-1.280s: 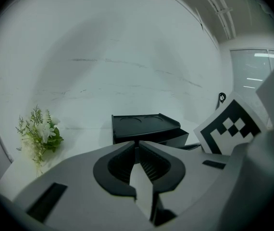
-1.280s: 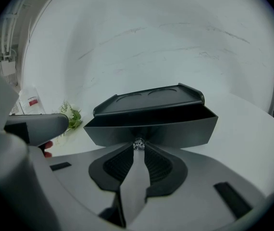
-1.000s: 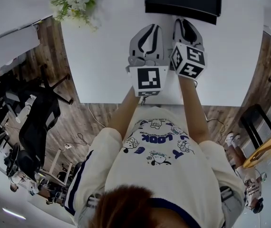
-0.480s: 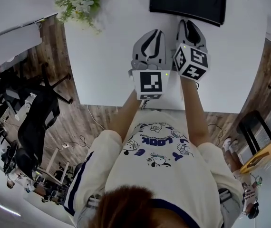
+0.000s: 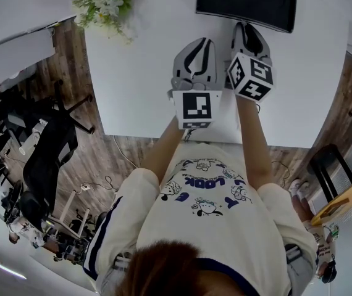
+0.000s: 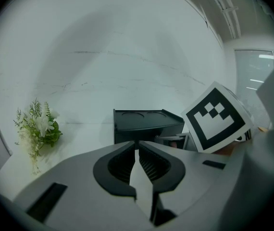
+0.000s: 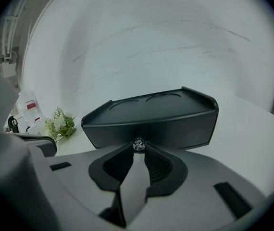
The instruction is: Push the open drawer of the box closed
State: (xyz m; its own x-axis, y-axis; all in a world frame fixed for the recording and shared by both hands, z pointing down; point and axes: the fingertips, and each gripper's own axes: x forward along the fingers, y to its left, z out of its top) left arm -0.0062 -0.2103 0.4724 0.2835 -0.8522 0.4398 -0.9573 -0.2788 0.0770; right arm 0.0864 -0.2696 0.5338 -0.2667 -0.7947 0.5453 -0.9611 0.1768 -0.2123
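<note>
A black box (image 5: 245, 4) stands at the far side of the white table (image 5: 133, 73). In the right gripper view its front (image 7: 175, 129) fills the middle, with a small clear knob (image 7: 138, 144) on it. My right gripper (image 7: 138, 152) is shut, its tips right at that knob. From the head view the right gripper (image 5: 245, 24) reaches the box's near face. In the left gripper view the box (image 6: 146, 121) shows a drawer (image 6: 173, 140) standing slightly out at its lower right. My left gripper (image 6: 137, 150) is shut and empty, short of the box, beside the right one (image 5: 196, 41).
A small bunch of white flowers with green leaves (image 5: 102, 5) lies at the table's far left corner. The table's near edge runs just under my forearms. An office chair (image 5: 46, 159) and cables stand on the wooden floor to the left.
The whole view has shifted slightly. Both grippers keep their places relative to the box, the right one still at its front.
</note>
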